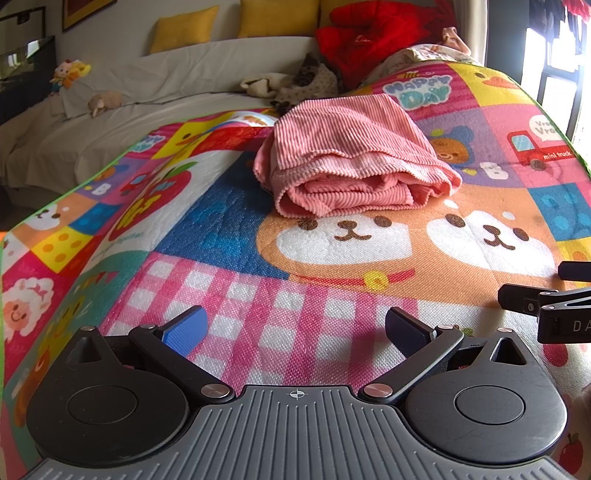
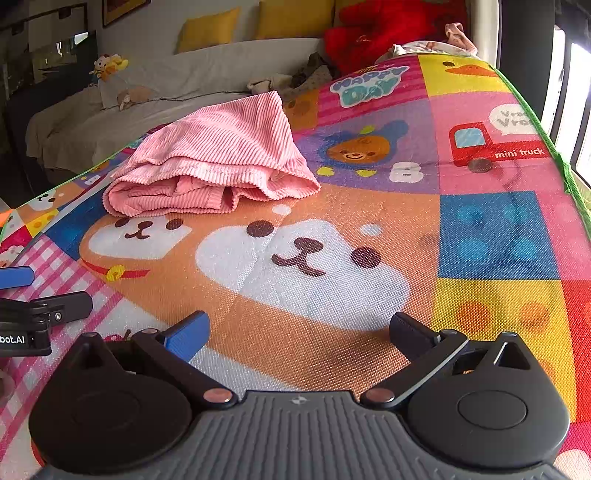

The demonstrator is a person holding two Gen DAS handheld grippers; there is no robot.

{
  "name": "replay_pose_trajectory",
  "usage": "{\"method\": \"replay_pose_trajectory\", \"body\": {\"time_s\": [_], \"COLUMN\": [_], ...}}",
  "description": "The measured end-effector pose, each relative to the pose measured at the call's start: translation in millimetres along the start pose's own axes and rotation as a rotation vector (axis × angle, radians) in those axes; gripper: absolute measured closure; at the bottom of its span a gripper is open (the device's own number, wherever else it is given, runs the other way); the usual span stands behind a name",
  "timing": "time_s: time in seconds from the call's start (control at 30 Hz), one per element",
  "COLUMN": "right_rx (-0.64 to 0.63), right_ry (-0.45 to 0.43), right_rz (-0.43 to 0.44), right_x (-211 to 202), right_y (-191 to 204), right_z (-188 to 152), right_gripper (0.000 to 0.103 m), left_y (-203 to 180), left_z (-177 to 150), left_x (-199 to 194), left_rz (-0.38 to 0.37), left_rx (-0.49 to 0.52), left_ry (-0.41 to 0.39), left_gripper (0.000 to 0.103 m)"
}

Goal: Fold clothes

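A pink ribbed garment point(image 1: 351, 155) lies folded in a thick bundle on the colourful cartoon play mat point(image 1: 229, 273), well ahead of both grippers. My left gripper point(image 1: 295, 328) is open over the pink checked patch, with nothing between its blue-padded fingers. In the right wrist view the same pink garment point(image 2: 214, 158) sits ahead and to the left, on the mat point(image 2: 495, 236). My right gripper point(image 2: 299, 332) is open above the printed dog face and holds nothing. Part of the right gripper shows at the right edge of the left wrist view, and the left one at the left edge of the right wrist view.
A grey-covered sofa point(image 1: 147, 92) with yellow cushions point(image 1: 184, 29) stands behind the mat. A red garment point(image 1: 373, 37) and crumpled clothes point(image 1: 295, 85) lie at its right end. Soft toys point(image 1: 70, 74) rest on its left. A bright window point(image 2: 576, 110) runs along the right.
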State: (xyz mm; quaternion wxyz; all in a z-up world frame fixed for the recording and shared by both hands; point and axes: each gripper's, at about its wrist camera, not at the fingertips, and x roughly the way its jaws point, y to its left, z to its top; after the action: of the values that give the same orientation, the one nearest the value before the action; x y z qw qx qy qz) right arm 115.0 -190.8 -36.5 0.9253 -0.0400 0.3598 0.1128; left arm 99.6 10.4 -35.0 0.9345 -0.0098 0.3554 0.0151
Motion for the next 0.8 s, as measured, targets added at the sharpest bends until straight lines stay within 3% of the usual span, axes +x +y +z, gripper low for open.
{"method": "replay_pose_trajectory", "body": {"time_s": [0.8], "right_rx": [0.008], "right_ry": [0.011], "right_rz": [-0.027], "right_x": [-0.9], "right_y": [4.7], "right_z": [-0.3], "right_gripper": [0.0], "left_y": [1.5], "left_z": [-0.5], "left_x": [-1.1], "left_rz": [-0.009], "left_rx": [-0.014], "left_ry": [-0.002], "left_gripper": [0.0]}}
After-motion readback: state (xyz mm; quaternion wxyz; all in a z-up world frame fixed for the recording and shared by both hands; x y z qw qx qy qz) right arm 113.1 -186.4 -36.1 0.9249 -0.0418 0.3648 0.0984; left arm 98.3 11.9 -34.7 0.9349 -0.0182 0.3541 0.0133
